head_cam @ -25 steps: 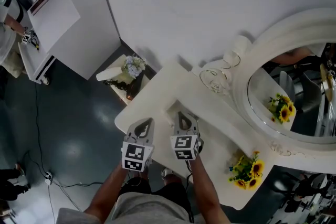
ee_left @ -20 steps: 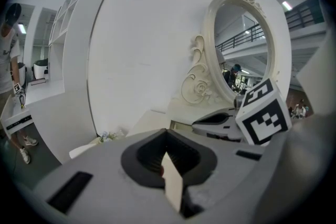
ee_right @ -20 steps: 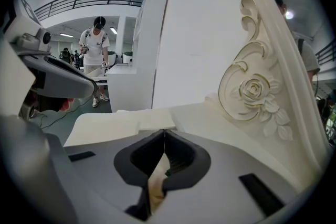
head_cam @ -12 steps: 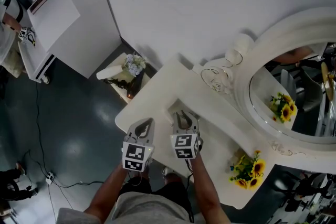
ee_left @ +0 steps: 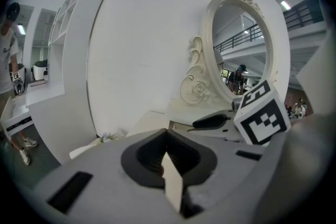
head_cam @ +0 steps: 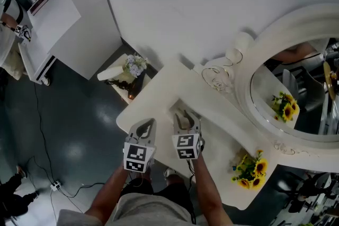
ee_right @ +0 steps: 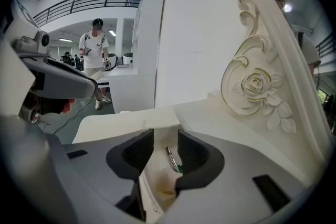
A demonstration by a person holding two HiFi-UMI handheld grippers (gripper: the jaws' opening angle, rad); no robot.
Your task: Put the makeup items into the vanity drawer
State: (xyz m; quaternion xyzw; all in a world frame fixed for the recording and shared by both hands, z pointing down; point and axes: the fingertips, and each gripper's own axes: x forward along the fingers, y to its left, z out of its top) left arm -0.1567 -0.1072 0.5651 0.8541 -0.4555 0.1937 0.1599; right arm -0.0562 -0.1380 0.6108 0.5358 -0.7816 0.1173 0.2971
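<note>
Over the open drawer (head_cam: 177, 107) of the white vanity table (head_cam: 159, 90) hangs my right gripper (head_cam: 184, 117). Its jaws have just been opening and now stand apart. In the right gripper view (ee_right: 165, 140) a thin makeup pencil (ee_right: 171, 158) lies on the cream drawer floor (ee_right: 153, 178), seen through the gap between the jaws, with neither pad touching it. My left gripper (head_cam: 145, 125) rests at the table's front edge, left of the drawer. Its jaws (ee_left: 167, 152) are together, with a pale sliver at their seam that I cannot identify.
A big oval mirror (head_cam: 296, 92) in a carved white frame stands at the table's back right. A clear glass piece (head_cam: 217, 79) sits near it and sunflowers (head_cam: 249, 169) at the right front. A low stand with flowers (head_cam: 130, 72) is on the floor to the left.
The right gripper's jaws have parted from shut to open over the drawer. Neither hand has shifted.
</note>
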